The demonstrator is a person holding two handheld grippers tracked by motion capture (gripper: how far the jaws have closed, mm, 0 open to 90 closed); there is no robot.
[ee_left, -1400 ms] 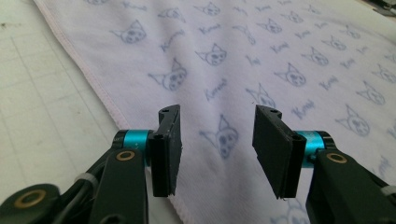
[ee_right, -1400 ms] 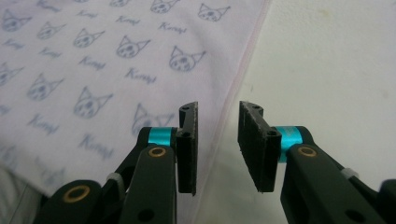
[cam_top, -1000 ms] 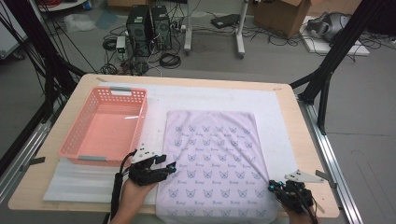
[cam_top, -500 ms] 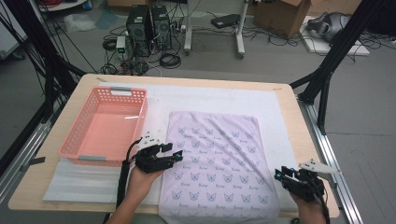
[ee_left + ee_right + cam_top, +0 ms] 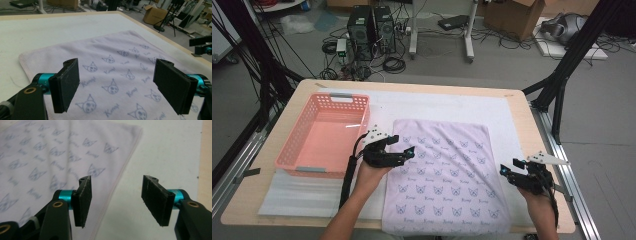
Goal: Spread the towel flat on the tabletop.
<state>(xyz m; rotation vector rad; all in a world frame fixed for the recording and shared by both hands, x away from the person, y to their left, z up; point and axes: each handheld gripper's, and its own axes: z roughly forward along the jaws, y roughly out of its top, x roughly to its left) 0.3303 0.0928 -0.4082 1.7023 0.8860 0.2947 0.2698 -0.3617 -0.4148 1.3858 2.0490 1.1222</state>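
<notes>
— Both hands have slid up the frame since a second ago, and each gripper's jaws have just been opening, with nothing between them. What's lowest in the high view?

— At lower right, the right gripper (image 5: 508,171), jaws apart, hangs just off the cloth's right hem. Left of centre, the left gripper (image 5: 408,153) stands with jaws wide apart over the cloth's left edge.

— And the cloth?

— It's a pale lilac rectangular towel printed with little cat faces (image 5: 443,175), flat on a white padded mat (image 5: 447,105) in the middle of the wooden desk (image 5: 299,95).

— How would it handle?

— Light, soft and limp, I'd judge; it should sag and fold wherever it's unsupported. Pinch a corner or hem, where the stitched edge gives some purchase.

— Farther off?

— A pink slatted plastic basket (image 5: 297,147) sits at middle left, just beside the towel.
</notes>
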